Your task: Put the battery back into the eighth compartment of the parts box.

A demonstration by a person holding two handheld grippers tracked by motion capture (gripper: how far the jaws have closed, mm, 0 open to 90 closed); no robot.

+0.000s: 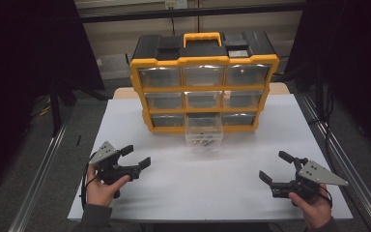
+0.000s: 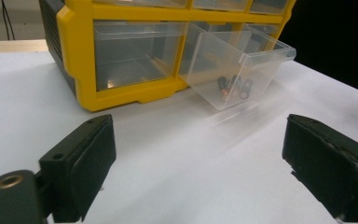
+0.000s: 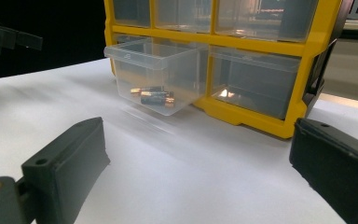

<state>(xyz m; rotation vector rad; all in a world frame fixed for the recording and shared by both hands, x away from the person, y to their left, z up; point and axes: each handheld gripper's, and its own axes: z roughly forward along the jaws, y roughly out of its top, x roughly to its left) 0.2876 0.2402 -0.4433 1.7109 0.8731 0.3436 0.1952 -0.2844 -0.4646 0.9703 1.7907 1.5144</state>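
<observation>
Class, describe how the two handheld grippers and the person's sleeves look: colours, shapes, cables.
Both the left gripper and right gripper are black, with two blocky jaws and a grey three-cornered plate on top. A dark cable loops from the left one. Grey-green sleeves cover the wrists.

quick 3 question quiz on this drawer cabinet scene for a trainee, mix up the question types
1. True or false: the left gripper and the right gripper both have their jaws spread.
2. Which drawer of the yellow cabinet is pulled out? A) top left B) middle right C) bottom middle
3. Fill in: the open drawer holds small ____.

Key
1. True; neither holds anything.
2. C
3. batteries, lying on the drawer floor.
</observation>
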